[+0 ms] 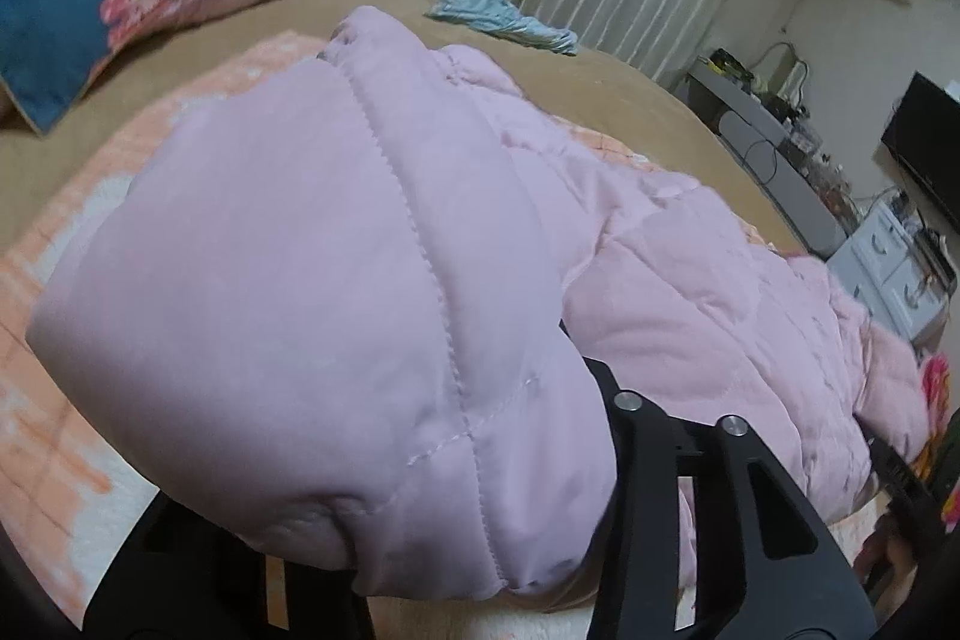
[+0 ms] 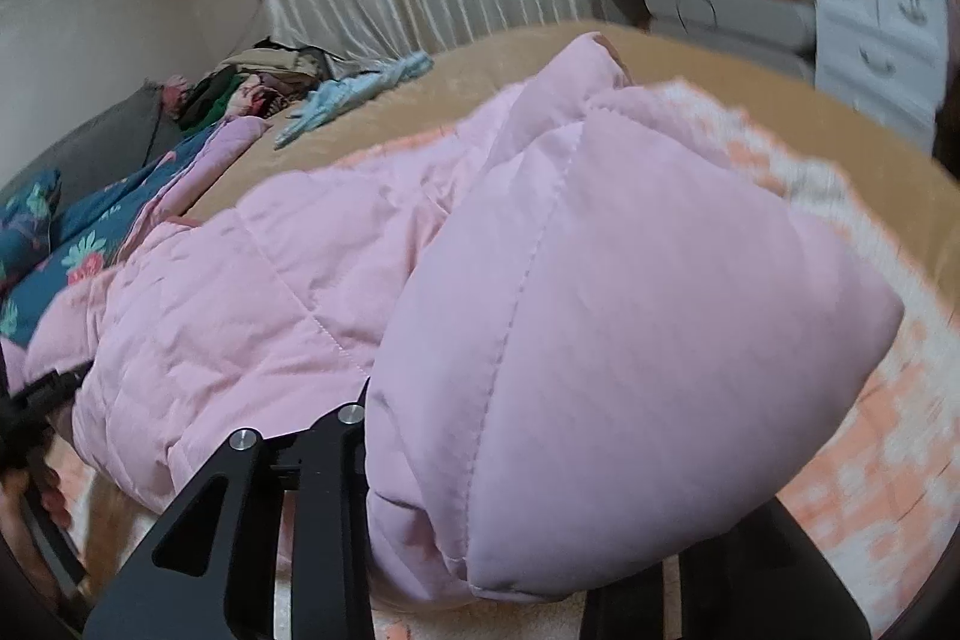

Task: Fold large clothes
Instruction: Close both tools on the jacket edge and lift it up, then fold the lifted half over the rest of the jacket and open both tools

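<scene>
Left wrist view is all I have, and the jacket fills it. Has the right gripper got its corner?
Observer: Yes. The right gripper is shut on a puffy corner of the jacket; fabric hides its fingertips.
Operator: What lies under that corner?
Observer: The orange checked blanket, which runs on past it to the right.
Operator: How does my left gripper look from there?
Observer: Only a black edge of the left gripper shows at the far left, against the jacket's other end, with a hand below it.
</scene>
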A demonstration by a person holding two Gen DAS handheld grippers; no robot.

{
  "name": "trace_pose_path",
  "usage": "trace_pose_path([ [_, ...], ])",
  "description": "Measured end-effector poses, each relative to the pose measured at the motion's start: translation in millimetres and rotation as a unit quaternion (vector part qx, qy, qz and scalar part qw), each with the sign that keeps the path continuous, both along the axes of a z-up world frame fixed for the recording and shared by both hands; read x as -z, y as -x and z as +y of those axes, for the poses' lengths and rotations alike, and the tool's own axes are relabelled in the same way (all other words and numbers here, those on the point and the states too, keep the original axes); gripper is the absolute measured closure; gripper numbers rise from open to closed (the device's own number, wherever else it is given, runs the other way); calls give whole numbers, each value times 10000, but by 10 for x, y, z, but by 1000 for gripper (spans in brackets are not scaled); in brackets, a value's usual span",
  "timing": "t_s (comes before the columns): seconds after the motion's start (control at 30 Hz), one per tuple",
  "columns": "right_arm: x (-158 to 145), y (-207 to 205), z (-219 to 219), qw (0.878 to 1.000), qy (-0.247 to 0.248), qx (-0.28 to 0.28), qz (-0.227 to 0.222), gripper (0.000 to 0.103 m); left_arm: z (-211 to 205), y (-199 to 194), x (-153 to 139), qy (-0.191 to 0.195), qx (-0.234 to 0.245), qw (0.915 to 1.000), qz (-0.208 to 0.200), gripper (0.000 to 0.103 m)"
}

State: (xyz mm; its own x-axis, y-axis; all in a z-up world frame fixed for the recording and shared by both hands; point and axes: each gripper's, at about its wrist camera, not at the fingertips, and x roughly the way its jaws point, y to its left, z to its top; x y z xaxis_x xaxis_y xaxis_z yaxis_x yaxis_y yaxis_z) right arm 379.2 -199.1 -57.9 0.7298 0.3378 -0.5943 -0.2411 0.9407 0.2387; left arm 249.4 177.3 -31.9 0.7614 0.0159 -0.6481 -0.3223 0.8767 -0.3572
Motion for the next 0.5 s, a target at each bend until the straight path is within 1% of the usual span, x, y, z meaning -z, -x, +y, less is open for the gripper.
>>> trace_pose_path([
  [0.1,-182,105,67,9993,228,-140,-250,75,-71,53,-192,-227,86,9997,-79,72],
  [0.2,-367,245,86,9981,323,-311,-430,75,-98,142,-371,-337,182,9991,-174,72],
  [0.37,-565,575,-12,9967,322,-520,-529,75,-147,390,-580,-392,368,9983,-209,72],
  [0.5,-611,854,-86,9965,356,-575,-495,75,-127,605,-618,-411,471,9979,-150,72],
])
